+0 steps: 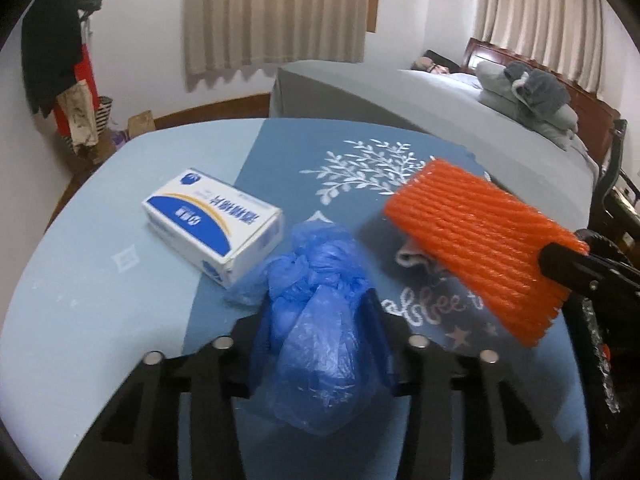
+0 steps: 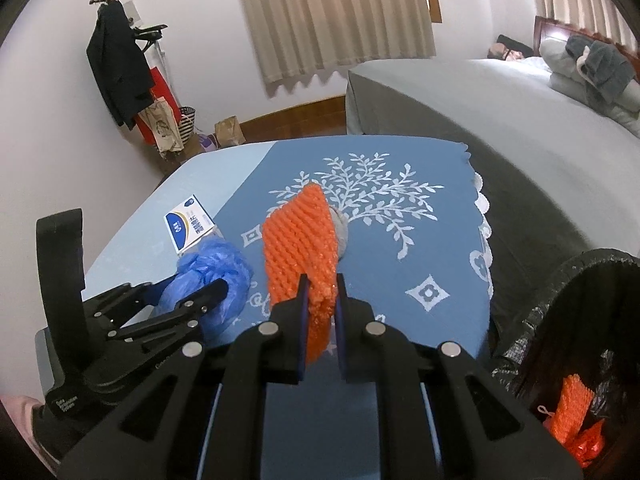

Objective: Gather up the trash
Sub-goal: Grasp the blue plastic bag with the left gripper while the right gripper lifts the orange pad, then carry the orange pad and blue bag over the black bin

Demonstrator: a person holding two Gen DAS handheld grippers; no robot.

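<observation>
Blue plastic bag [image 1: 316, 320] beside box [image 1: 212, 222] printed in Chinese.

bin [image 2: 576, 280]: my right wrist view cuts it off at the right and lower edges
grey thing [image 2: 341, 229]: mostly hidden behind the orange foam net [image 2: 298, 248]; I cannot tell what it is
box [image 2: 188, 226]: near end covered by the blue plastic bag [image 2: 212, 268]; print too small to read
my left fingertips [image 1: 370, 300]: buried in the bag's folds
</observation>
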